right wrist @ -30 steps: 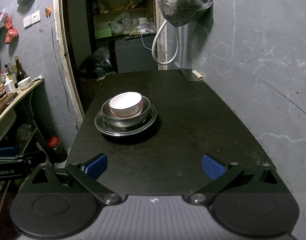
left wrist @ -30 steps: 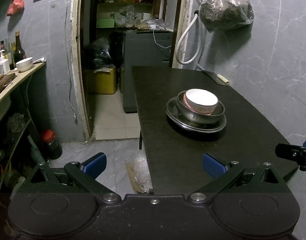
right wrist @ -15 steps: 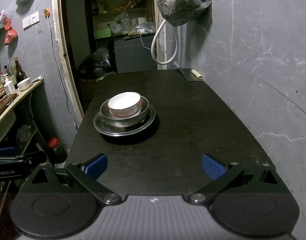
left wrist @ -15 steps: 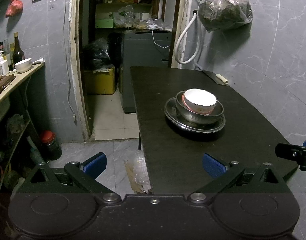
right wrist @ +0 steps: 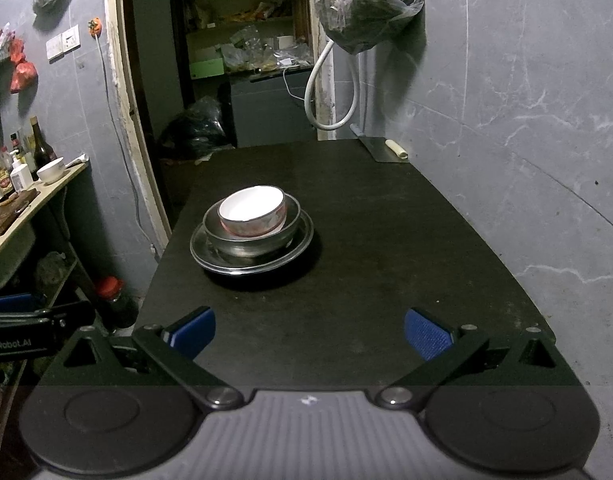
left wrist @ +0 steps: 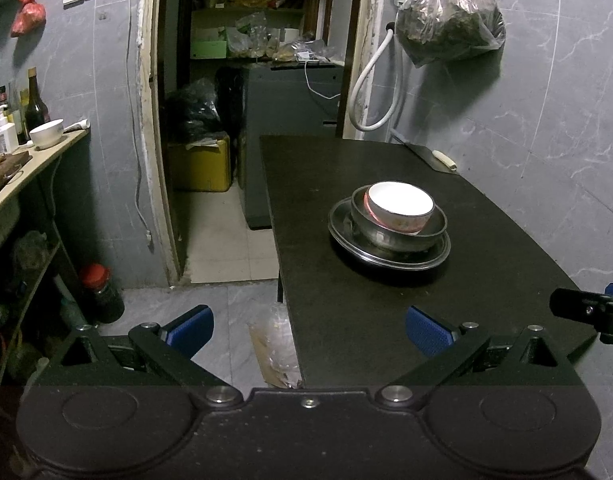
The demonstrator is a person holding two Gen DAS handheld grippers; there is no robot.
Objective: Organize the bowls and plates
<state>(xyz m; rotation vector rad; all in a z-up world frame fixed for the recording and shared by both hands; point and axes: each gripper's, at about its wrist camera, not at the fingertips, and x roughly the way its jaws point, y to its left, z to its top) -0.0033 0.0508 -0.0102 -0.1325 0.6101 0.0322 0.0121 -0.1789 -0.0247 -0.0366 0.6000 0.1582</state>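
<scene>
A dark bench point(right wrist: 386, 264) is seen from both wrist cameras, and on it a single stack is set toward its left half: a white bowl point(right wrist: 252, 216) is nested in a metal bowl point(right wrist: 250, 240), which sits on a metal plate point(right wrist: 298, 242). In the left wrist view the same white bowl point(left wrist: 400, 204), metal bowl point(left wrist: 390, 234) and metal plate point(left wrist: 390, 254) are found ahead and to the right. The left gripper point(left wrist: 308, 326) is held wide open with nothing between its blue pads, positioned at the near left corner of the bench, partly over the floor. The right gripper point(right wrist: 310, 330) is likewise spread wide and empty, held low over the near edge of the bench, well apart from the stack. The stacking appears to be done already, so the step in hand is judged to be either a pause after nesting or the start of moving the stack elsewhere; which of the two cannot be told. If the stack is to be shifted, the plate rim would need to be approached low and pinched from the near side, with care that the nested bowls are not tipped. A second white bowl point(left wrist: 46, 133) is visible on a side shelf point(left wrist: 38, 156) at the left, and it may be wanted for the stack.
</scene>
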